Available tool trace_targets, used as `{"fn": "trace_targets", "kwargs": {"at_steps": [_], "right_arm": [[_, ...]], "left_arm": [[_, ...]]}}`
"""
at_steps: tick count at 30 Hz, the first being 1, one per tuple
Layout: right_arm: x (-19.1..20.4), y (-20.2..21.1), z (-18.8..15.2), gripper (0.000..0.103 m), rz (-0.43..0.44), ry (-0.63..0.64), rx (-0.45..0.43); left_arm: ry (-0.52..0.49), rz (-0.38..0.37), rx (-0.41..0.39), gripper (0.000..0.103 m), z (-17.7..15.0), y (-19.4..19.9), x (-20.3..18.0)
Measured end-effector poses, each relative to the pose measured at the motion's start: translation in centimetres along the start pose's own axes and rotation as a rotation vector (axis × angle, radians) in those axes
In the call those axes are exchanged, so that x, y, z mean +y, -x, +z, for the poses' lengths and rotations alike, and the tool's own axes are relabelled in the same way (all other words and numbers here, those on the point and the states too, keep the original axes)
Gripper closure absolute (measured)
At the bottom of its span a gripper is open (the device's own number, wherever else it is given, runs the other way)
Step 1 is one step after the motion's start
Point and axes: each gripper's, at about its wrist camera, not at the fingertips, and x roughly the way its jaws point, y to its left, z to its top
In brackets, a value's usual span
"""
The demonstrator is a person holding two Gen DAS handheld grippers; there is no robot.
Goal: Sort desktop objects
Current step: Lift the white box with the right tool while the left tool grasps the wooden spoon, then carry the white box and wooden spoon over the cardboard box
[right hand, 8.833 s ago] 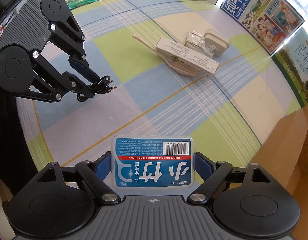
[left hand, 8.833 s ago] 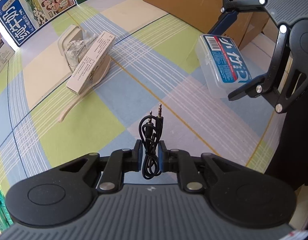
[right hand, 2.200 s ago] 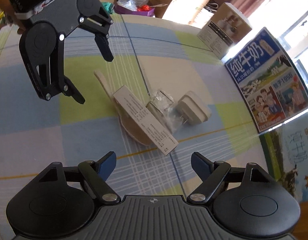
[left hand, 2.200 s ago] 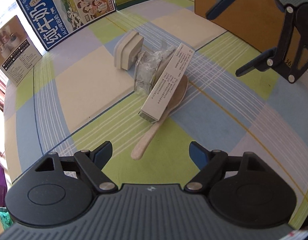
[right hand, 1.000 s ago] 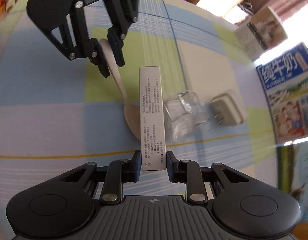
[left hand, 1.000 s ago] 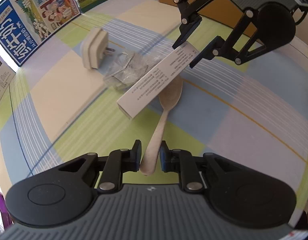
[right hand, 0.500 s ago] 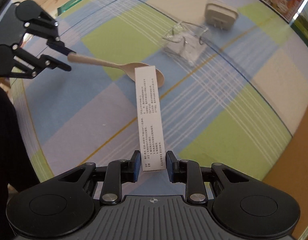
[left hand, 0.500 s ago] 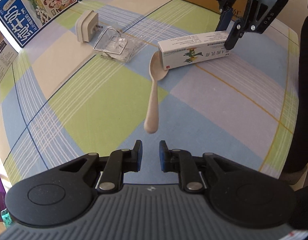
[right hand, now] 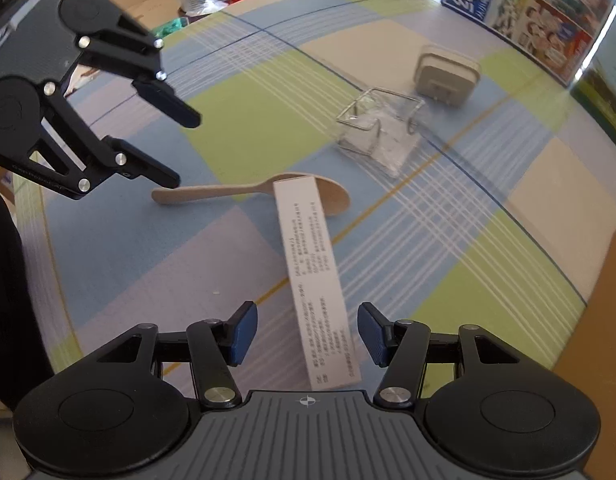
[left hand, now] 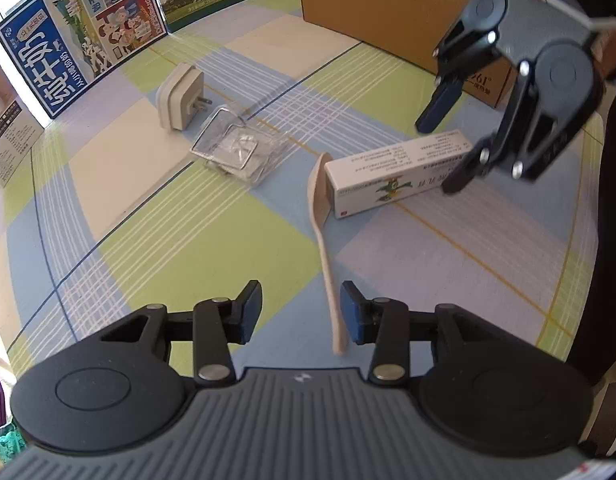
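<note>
The wooden spoon (left hand: 323,236) lay on the desk (left hand: 155,232), handle end between the left tool's (left hand: 301,312) spread fingers, bowl against the end of the white carton (left hand: 392,178). The carton lay flat, its long axis running out from between the right tool's (right hand: 305,334) parted fingers. Both tools had just been opening, gripping nothing. Beyond sat a clear packet (left hand: 237,150) holding a wire clip, and a plug adapter (left hand: 179,98).

Table: I'm seeing a checked cloth (left hand: 155,240) covering it.
Edge: milk cartons (left hand: 79,48) and a cardboard box (left hand: 372,12) are standing there.
Light: daylight is glaring in.
</note>
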Motion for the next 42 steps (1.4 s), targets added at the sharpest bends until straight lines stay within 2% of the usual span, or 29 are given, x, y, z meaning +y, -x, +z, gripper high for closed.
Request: {"fn": "trace_targets", "kwargs": {"at_steps": [1, 3, 4, 7, 15, 18, 23, 29, 36, 42], "right_arm": [[0.2, -0.5, 0.1, 0.050, -0.011, 0.014, -0.001], [0.4, -1.2, 0.1, 0.060, -0.035, 0.026, -0.008], [0.4, -1.3, 0.1, 0.076, -0.040, 0.017, -0.003], [-0.2, -0.9, -0.2, 0.080, -0.029, -0.024, 0.015], [-2.9, 1.1, -2.1, 0.080, -0.096, -0.220, 0.024], [-3.8, 1.0, -2.5, 0.080, -0.091, -0.279, 0.015], [-4.7, 0.3, -2.8, 0.080, -0.080, -0.375, -0.009], [-5.4, 0.1, -3.3, 0.080, -0.058, -0.486, -0.050], [-5.0, -0.1, -3.5, 0.077, -0.091, -0.504, -0.098], [-4.9, 0.6, -3.2, 0.066, -0.107, -0.482, -0.162]], "left_arm": [[0.002, 0.000, -0.004, 0.064, 0.2, -0.2, -0.2], [0.008, 0.004, -0.013, 0.061, 0.6, -0.5, -0.4], [0.012, 0.006, -0.018, 0.059, 0.8, -0.6, -0.4], [0.016, 0.024, -0.038, 0.055, 1.3, -1.0, -0.7], [-0.036, 0.059, -0.067, 0.055, 2.5, -2.7, -2.5], [-0.051, 0.059, -0.065, 0.055, 2.9, -3.6, -2.8], [0.031, 0.033, -0.067, 0.055, 3.5, -4.8, -1.8], [0.076, 0.051, -0.072, 0.055, 4.0, -6.0, -1.2], [0.085, 0.063, -0.088, 0.055, 4.4, -7.1, -1.5], [0.127, 0.060, -0.111, 0.055, 4.6, -6.8, -0.6]]}}
